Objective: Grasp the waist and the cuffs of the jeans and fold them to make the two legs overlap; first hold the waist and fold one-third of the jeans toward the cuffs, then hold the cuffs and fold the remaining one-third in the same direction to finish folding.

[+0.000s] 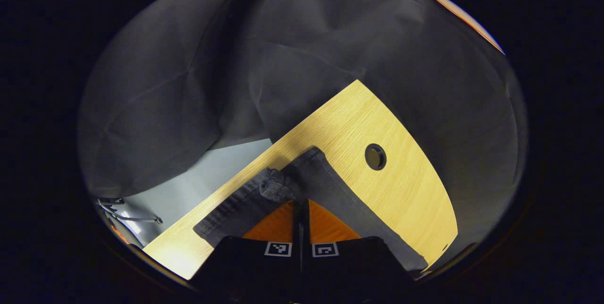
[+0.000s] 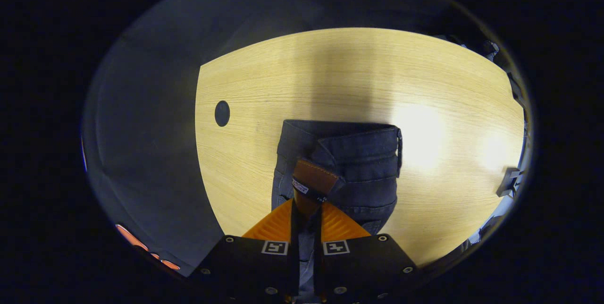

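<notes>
Jeans lie on the wooden table (waist end bunched); the right gripper pinches the waistband, and the left gripper is clamped on a cuff.

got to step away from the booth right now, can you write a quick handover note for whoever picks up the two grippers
Left gripper: shut on a dark hem edge of the jeans, near the corner of the wooden table.
Right gripper: shut on the waist end of the jeans, right by the brown leather patch.
Jeans: lying on the table as a narrow stack, so the legs appear already overlapped.
Done: apparently the leg-over-leg fold; both ends gripped.
Left: I cannot tell how far the thirds folds have gone. Check the length, then carry the waist toward the cuffs and fold the remaining third the same way.
</notes>
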`<state>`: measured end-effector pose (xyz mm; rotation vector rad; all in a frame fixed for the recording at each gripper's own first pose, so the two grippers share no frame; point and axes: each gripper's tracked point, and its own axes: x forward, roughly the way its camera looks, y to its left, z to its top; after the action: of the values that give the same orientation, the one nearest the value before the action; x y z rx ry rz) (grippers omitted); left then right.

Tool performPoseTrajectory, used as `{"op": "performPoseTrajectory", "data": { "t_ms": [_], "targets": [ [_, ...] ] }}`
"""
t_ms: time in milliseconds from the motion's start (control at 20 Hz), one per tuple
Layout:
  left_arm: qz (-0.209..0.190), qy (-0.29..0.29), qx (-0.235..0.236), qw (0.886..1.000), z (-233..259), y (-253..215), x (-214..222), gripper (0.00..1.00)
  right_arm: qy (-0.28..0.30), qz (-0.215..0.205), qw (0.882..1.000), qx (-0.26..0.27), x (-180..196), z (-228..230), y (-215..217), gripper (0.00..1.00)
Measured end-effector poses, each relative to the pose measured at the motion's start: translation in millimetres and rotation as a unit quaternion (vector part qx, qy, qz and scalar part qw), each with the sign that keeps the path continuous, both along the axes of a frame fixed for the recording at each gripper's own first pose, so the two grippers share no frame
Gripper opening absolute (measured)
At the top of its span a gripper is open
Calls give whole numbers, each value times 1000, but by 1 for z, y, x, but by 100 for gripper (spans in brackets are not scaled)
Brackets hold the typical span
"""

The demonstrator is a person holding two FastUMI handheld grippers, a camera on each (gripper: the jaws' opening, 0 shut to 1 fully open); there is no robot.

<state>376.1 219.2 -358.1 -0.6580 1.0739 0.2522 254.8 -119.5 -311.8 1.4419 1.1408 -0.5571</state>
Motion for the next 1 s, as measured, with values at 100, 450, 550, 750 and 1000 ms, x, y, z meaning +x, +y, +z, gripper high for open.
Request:
{"op": "performPoseTrajectory", "data": {
  "t_ms": [100, 450, 550, 750, 1000],
  "targets": [
    [2, -7, -7, 1000, 0, -3, 6, 8, 1, -3, 1000, 13, 3, 1, -1, 13],
    [-40, -73, 25, 996, 45, -16, 22, 57, -97, -16, 995, -4, 28, 34, -24, 45],
    [-62, -95, 30, 993, 58, -29, 21, 78, -110, -9, 994, -22, 25, 36, -29, 66],
    [-119, -140, 64, 981, 89, -53, 13, 85, -119, 26, 989, -80, 2, 40, -43, 83],
    [-161, -225, 113, 954, 146, -80, -4, 99, -109, 88, 975, -172, -28, 25, -54, 97]
  ]
}}
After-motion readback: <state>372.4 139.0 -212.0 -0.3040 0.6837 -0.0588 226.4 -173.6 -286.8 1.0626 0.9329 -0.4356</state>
